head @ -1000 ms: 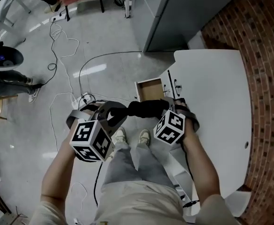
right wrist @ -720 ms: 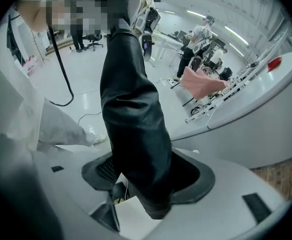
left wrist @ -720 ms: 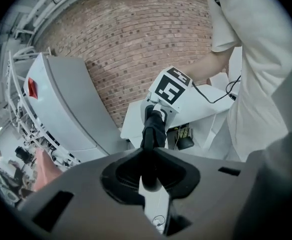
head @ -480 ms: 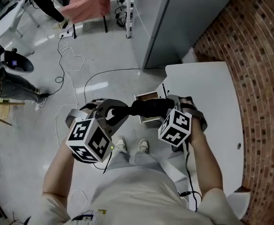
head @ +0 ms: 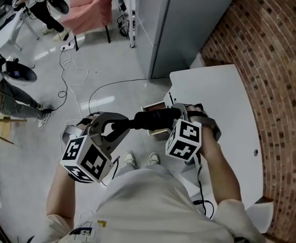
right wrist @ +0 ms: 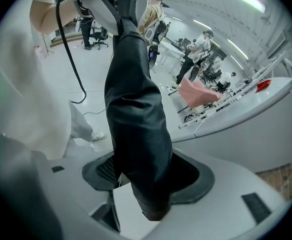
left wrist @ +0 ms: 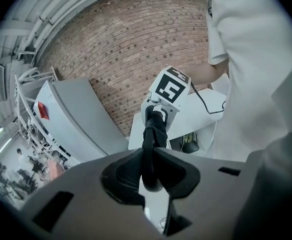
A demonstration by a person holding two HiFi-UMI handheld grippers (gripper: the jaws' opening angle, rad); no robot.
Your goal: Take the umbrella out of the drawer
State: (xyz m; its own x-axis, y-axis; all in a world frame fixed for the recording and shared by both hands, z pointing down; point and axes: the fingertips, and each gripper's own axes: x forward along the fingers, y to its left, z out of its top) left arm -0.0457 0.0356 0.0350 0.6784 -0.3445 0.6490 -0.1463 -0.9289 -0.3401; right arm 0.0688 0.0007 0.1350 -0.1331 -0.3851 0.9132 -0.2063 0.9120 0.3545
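Observation:
A folded black umbrella (head: pixel 153 119) hangs crosswise in the air between my two grippers, above the open wooden drawer (head: pixel 149 107) of the white cabinet (head: pixel 223 100). My left gripper (head: pixel 118 127) is shut on its thin end; in the left gripper view the umbrella (left wrist: pixel 153 134) runs from those jaws (left wrist: pixel 148 171) away to the right gripper's marker cube (left wrist: pixel 171 86). My right gripper (head: pixel 180 116) is shut on the thick rolled body, which fills the jaws (right wrist: pixel 146 184) in the right gripper view; the umbrella (right wrist: pixel 136 119) stretches up towards the left gripper (right wrist: pixel 113 4).
A tall grey cabinet (head: pixel 183 24) stands behind the drawer, and a brick wall (head: pixel 269 59) runs along the right. Cables (head: pixel 72 65) trail over the grey floor at the left. A pink chair (head: pixel 89 6) and people stand at the far left. My shoes (head: pixel 130 158) are below the umbrella.
Both grippers have risen together with the umbrella held between them, so it now hangs higher above the open drawer. Neither grip has changed.

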